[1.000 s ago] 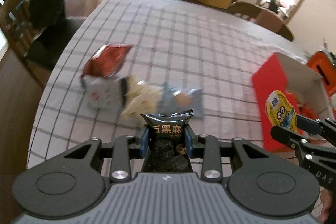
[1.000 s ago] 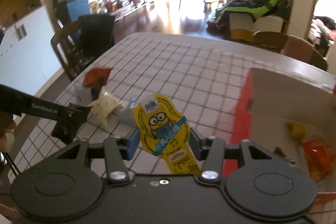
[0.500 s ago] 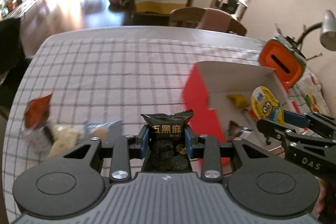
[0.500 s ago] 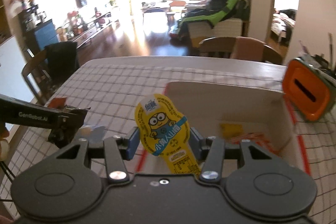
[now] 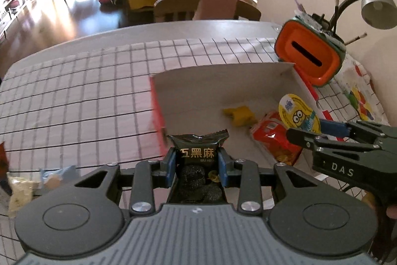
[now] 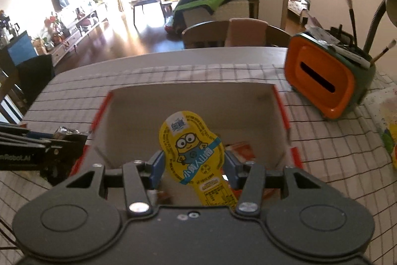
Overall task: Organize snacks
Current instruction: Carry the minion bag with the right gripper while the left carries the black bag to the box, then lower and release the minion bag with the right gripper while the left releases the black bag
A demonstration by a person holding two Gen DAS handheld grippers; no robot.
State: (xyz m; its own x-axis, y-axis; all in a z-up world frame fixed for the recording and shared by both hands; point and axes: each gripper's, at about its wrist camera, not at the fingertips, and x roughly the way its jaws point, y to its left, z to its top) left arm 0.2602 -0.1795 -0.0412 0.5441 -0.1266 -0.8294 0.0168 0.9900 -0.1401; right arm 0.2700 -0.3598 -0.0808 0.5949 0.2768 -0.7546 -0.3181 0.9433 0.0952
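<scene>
My left gripper (image 5: 197, 160) is shut on a black sesame snack packet (image 5: 197, 149) at the near left corner of the red-and-white box (image 5: 223, 81). My right gripper (image 6: 193, 165) is shut on a yellow minion snack pouch (image 6: 192, 148), held over the box's (image 6: 188, 101) near edge. The pouch (image 5: 299, 116) also shows in the left wrist view, above a red packet (image 5: 273, 138) and a yellow piece (image 5: 239, 114) inside the box. The left gripper (image 6: 47, 148) shows at the left in the right wrist view.
An orange tissue holder (image 5: 310, 55) with brushes stands right of the box, a lamp (image 5: 377, 4) behind it. Loose snacks (image 5: 19, 190) lie on the checked tablecloth (image 5: 74, 96) at the left. Chairs (image 5: 206, 6) stand at the far table edge.
Both grippers have swung right from the loose snack pile toward the box, carrying their snacks. The box is now directly in front of both.
</scene>
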